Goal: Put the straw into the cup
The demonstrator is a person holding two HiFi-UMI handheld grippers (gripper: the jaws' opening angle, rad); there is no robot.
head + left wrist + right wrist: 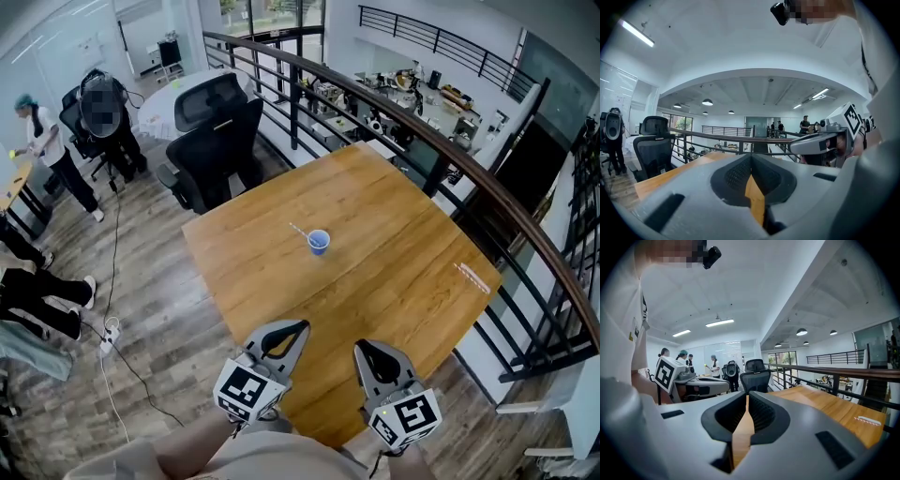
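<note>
A small blue cup (319, 242) stands upright near the middle of the wooden table (375, 272). A thin straw (297, 229) lies flat on the table just left of and behind it, touching or nearly touching its rim. My left gripper (301, 326) and right gripper (360, 348) hover side by side over the near table edge, well short of the cup. Both are shut with nothing between the jaws, as each gripper's own view shows (751, 157) (746, 397). The cup and this straw are hidden in both gripper views.
A second, paper-wrapped straw (472, 277) (868, 420) lies near the table's right edge. A curved railing (469, 169) runs behind and right of the table. Black office chairs (216, 131) stand at the far left corner. People and a floor cable (117, 347) are at the left.
</note>
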